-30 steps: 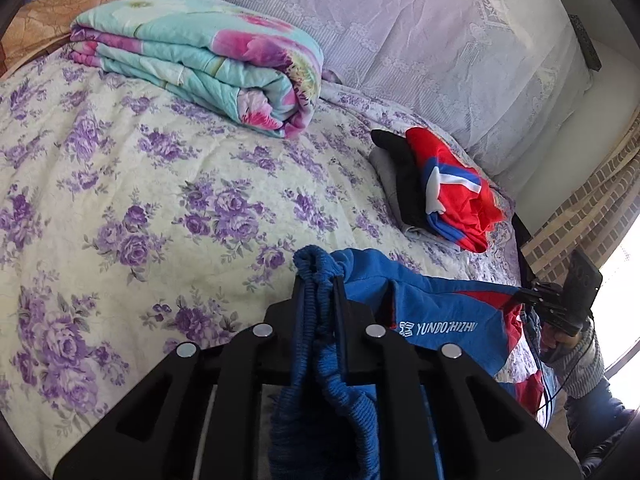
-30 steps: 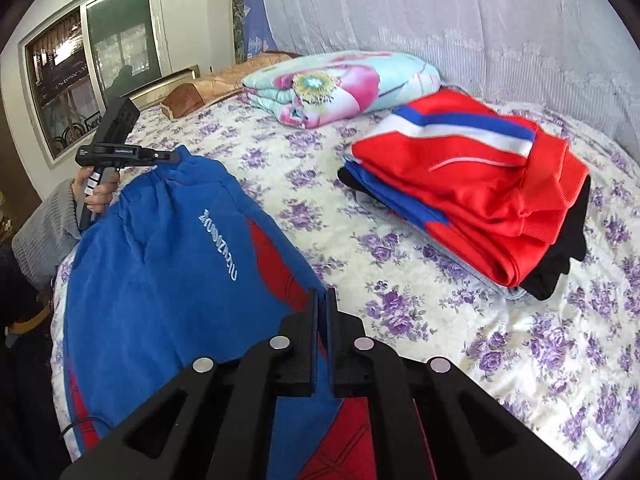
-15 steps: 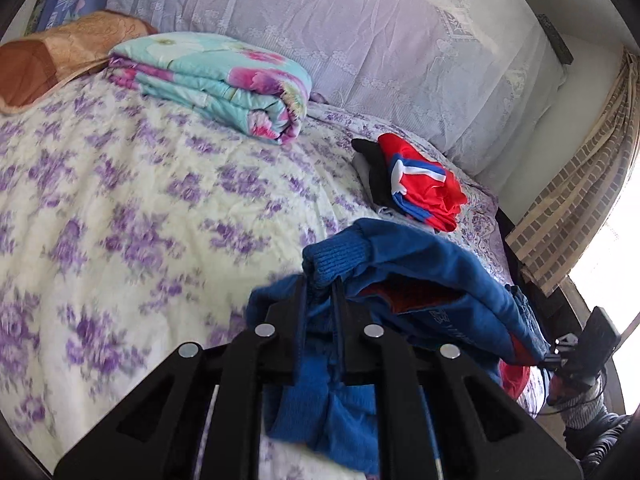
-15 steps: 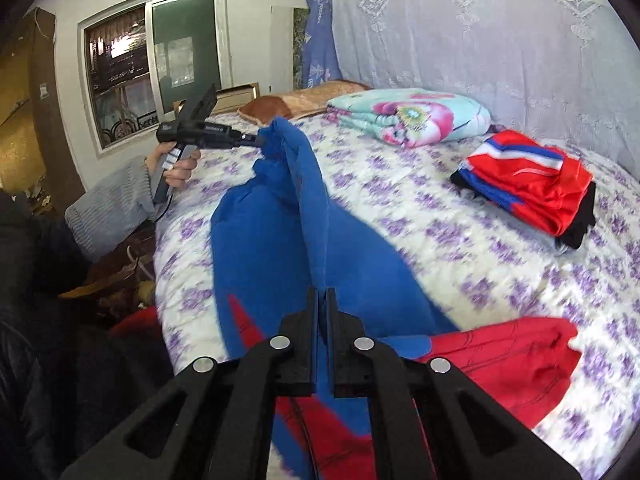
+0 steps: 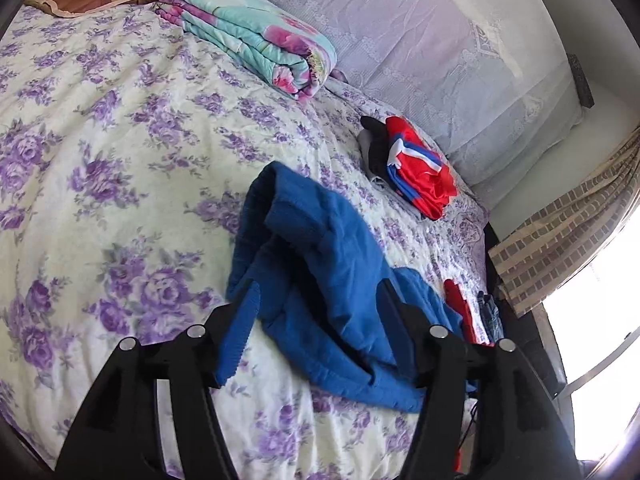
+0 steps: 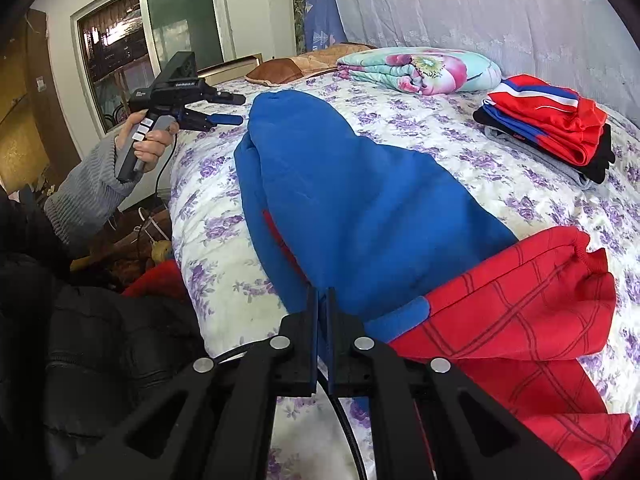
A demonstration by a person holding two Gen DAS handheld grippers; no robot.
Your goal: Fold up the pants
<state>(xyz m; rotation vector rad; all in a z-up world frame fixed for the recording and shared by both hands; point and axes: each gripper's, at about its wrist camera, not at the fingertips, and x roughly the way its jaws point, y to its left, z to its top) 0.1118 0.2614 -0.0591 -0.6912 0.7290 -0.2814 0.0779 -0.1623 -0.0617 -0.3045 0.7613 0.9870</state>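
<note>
Our left claw [image 5: 316,300] is opening and has dropped the blue fleece pants [image 5: 320,264], now doubled over mid-frame on the purple-flowered bed [image 5: 120,128]. Right claw [image 6: 322,300], pressed together, pinches their edge.

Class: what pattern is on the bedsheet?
Purple flowers on cream bedsheet; clearest in the left wrist view.

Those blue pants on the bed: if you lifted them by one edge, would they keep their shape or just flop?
Probably flop: the blue pants lie in soft, rounded folds and sag over the bed edge. The fabric looks thick and fleecy, so likely not slippery; the right tongs grip a thin edge. Released from the opening left tongs, the cuff slumped in a heap.
</note>
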